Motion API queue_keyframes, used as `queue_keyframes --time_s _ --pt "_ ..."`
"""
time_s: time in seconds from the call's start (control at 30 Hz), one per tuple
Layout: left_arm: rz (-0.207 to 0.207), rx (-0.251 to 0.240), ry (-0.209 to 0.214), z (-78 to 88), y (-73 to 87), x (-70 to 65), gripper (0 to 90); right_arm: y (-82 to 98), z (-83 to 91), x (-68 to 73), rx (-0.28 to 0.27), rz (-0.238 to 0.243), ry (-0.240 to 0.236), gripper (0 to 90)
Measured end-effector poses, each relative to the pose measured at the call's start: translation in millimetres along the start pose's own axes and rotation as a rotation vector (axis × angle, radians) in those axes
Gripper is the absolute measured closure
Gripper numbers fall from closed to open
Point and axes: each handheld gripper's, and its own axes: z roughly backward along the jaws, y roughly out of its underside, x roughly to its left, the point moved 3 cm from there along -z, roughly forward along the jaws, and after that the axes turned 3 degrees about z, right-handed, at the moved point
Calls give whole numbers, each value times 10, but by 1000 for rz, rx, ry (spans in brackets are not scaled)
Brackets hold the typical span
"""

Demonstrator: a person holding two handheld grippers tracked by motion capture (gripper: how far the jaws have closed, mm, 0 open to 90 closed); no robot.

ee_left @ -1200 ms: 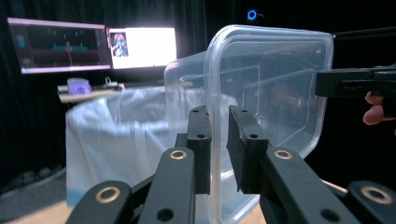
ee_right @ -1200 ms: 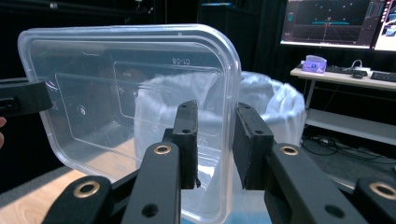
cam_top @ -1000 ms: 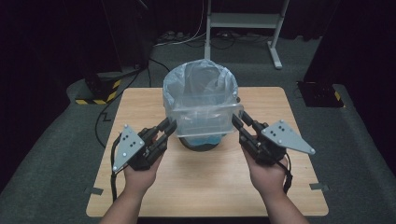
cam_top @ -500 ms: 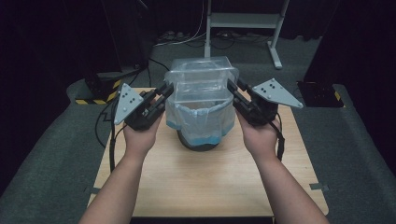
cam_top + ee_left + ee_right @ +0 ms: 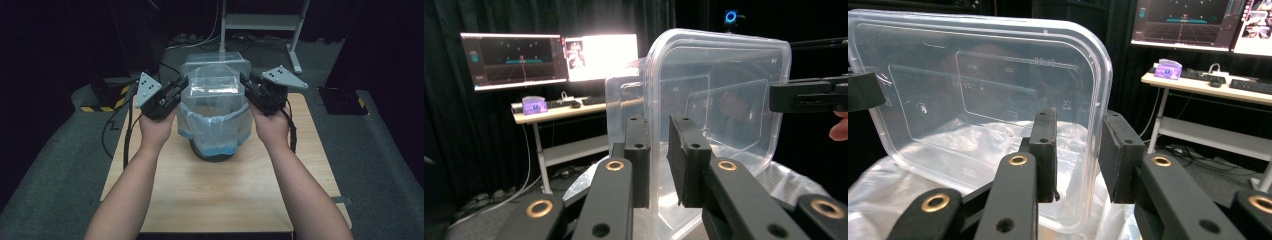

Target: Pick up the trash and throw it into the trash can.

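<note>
A person at a wooden table (image 5: 220, 200) holds a clear plastic container (image 5: 216, 80) in the air, tipped on its side, above a bin lined with a plastic bag (image 5: 215, 127) standing on the table. The left gripper (image 5: 172, 94) pinches the container's left rim, its jaws nearly closed around the thin wall. The right gripper (image 5: 252, 90) straddles the opposite rim, one jaw inside and one outside, with a small gap showing.
</note>
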Motion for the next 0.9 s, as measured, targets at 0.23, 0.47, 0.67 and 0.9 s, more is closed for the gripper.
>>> queue_keyframes --time_s 0.23,0.47,0.67,0.9 --pt "4 25 -18 -117 77 90 787 76 -146 -74 34 -3 6 702" --pt "7 112 -25 -113 159 116 502 105 -180 -79 62 -18 -40 481" --pt "-6 116 -36 -47 193 145 456 97 -110 -25 54 16 -36 452" --pt "-5 122 -63 123 166 252 441 166 -41 -88 73 29 -23 422"
